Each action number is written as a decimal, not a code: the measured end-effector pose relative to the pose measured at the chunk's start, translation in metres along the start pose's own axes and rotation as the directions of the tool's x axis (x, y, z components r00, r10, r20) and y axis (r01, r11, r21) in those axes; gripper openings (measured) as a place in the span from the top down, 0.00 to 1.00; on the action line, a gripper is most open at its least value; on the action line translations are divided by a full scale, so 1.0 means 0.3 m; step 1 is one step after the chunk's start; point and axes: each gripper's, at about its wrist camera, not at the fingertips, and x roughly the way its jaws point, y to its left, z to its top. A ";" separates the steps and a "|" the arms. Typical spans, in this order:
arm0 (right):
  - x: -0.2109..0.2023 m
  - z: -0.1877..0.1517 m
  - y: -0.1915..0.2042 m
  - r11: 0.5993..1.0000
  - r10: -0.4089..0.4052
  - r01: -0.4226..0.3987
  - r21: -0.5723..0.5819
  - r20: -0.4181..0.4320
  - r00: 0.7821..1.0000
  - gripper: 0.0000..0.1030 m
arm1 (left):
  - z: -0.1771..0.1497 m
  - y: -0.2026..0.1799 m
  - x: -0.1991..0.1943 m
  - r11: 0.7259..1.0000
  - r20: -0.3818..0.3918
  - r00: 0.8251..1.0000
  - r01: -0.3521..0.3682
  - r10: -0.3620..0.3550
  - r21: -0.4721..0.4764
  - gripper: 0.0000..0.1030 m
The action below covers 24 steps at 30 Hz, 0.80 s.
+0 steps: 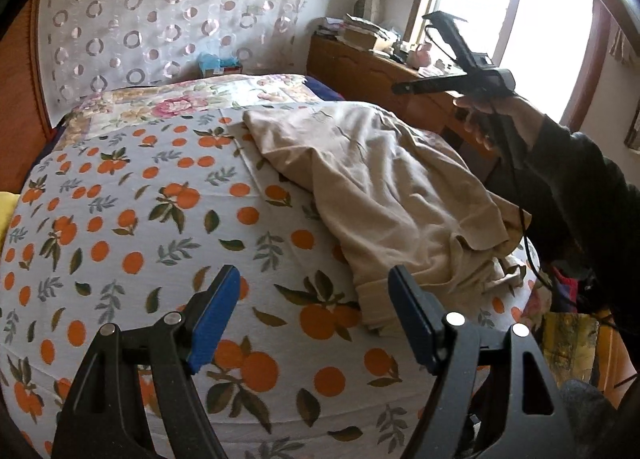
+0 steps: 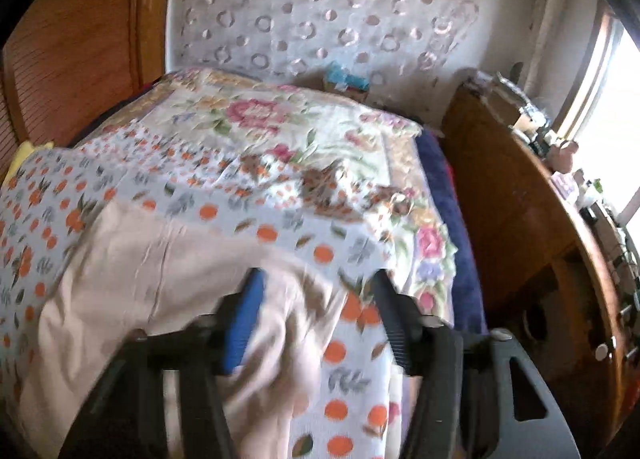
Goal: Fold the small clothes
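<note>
In the left wrist view, the left gripper (image 1: 314,291) hovers above the near part of the bed, its two blue-padded fingers (image 1: 214,319) spread wide with nothing between them. Under it lies the orange-print sheet (image 1: 132,227) that covers the bed. The beige garment (image 1: 380,187), the piece to be folded, lies rumpled on the right half of the bed; its ribbed hem reaches almost to the near edge, just beside the right-hand finger of the left gripper, and its body runs back toward the far right corner. It is not flat: folds bunch along its right side near the bed's right edge.

Above that right edge, a hand (image 1: 486,119) in a dark sleeve holds the right gripper (image 1: 416,55) up in the air, well clear of the cloth, with a black cable hanging from it. Its fingers stand apart.

The right wrist view is blurred, yet it shows that gripper's blue pad and black finger spread open and empty, with the beige garment (image 2: 168,279) below and to the left of them, and the orange-print sheet (image 2: 340,339) bare between the fingers.

Farther back, a floral quilt (image 1: 180,103) covers the far end of the bed. A teal-topped box (image 1: 218,63) sits at the far edge against the curtain with ring pattern (image 1: 160,11). To the right of the bed stands a wooden cabinet (image 1: 360,59) cluttered on top, below a bright window (image 1: 520,19).
</note>
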 end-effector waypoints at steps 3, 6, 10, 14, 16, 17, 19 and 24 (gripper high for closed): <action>-0.076 -0.070 -0.033 0.999 0.043 -0.043 0.022 -0.017 0.999 0.41 | 0.000 -0.009 0.010 1.000 -0.004 1.000 0.009 -0.009 0.003 0.25; -0.205 -0.164 -0.040 0.995 0.096 -0.096 0.009 0.030 0.995 0.41 | 0.000 -0.018 0.031 1.000 -0.016 1.000 0.007 -0.007 0.005 0.25; -0.346 -0.305 -0.011 0.983 0.185 -0.185 0.004 0.040 0.982 0.41 | 0.004 -0.028 0.061 1.000 -0.033 0.999 0.028 -0.028 0.003 0.25; -0.434 -0.415 0.047 0.970 0.241 -0.242 0.000 0.054 0.969 0.41 | 0.004 -0.043 0.089 1.000 -0.055 0.998 0.027 -0.026 0.012 0.25; -0.454 -0.458 0.054 0.966 0.257 -0.258 0.007 0.040 0.965 0.41 | 0.002 -0.049 0.100 1.000 -0.067 0.997 0.028 -0.027 0.014 0.25; -0.456 -0.480 0.059 0.964 0.266 -0.267 0.015 0.030 0.964 0.41 | 0.001 -0.052 0.104 0.999 -0.072 0.997 0.029 -0.028 0.013 0.25; -0.478 -0.509 0.049 0.959 0.280 -0.281 0.032 0.023 0.960 0.43 | -0.003 -0.054 0.114 1.000 -0.084 0.996 0.029 -0.028 0.012 0.25; -0.473 -0.545 0.076 0.955 0.294 -0.294 0.045 0.007 0.956 0.47 | -0.012 -0.068 0.124 0.999 -0.099 0.995 0.032 -0.031 0.018 0.25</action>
